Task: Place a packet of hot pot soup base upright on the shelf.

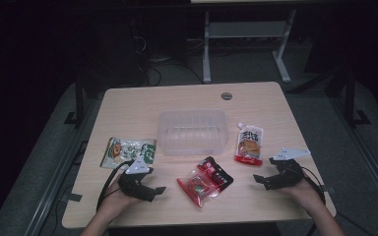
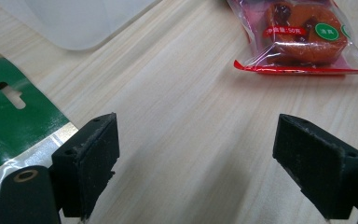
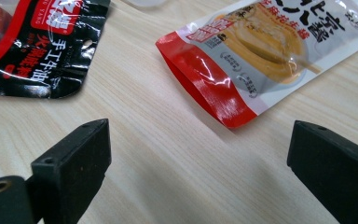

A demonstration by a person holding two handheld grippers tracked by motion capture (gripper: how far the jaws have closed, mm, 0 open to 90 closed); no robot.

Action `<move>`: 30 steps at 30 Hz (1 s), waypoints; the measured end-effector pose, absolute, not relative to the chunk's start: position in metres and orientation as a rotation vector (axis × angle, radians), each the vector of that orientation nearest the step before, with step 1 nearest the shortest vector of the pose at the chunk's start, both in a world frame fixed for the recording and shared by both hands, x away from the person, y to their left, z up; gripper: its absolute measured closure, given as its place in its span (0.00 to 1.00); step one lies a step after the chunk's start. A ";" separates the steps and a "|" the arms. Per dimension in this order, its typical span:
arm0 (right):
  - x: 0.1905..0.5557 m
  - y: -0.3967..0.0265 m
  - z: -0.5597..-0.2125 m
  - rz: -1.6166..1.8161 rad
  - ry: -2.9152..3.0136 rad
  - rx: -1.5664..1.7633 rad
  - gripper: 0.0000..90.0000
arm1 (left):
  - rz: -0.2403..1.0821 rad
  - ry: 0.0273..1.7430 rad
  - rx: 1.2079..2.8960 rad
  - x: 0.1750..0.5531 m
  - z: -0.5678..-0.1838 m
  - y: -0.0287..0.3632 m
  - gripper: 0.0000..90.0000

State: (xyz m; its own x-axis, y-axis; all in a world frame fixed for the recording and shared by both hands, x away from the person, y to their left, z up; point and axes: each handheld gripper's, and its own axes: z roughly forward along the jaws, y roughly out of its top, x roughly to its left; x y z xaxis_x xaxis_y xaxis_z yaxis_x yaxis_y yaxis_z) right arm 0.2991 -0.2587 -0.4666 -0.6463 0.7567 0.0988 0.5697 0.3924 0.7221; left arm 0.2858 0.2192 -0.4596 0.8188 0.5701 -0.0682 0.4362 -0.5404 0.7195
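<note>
A clear plastic tub (image 1: pixel 193 132) stands at the table's middle. A green snack packet (image 1: pixel 128 152) lies to its left, a red and black packet (image 1: pixel 205 182) in front of it, and a white and red spouted pouch (image 1: pixel 249 143) to its right. My left gripper (image 1: pixel 156 191) rests low on the table just in front of the green packet (image 2: pixel 9 116), jaws open with only bare wood between them; the red packet (image 2: pixel 303 37) lies ahead of it. My right gripper (image 1: pixel 257 180) is open near the front right, with the pouch (image 3: pixel 256 51) and the red and black packet (image 3: pixel 42 42) beyond its jaws.
The wooden table (image 1: pixel 128 108) has a round cable grommet (image 1: pixel 226 95) at the back. Dark floor, table legs and cables lie beyond the far edge. The corner of the tub (image 2: pixel 79 21) is seen in the left gripper view.
</note>
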 end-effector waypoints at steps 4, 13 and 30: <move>0.298 -0.260 -0.466 1.094 2.402 1.161 0.07 | 0.222 0.734 2.217 0.287 -0.454 0.216 0.23; 0.299 -0.259 -0.459 1.119 2.364 1.136 0.07 | 0.202 0.712 2.212 0.280 -0.439 0.209 0.66; 0.296 -0.258 -0.456 1.125 2.346 1.154 0.06 | 0.059 0.614 2.192 0.295 -0.422 0.157 1.00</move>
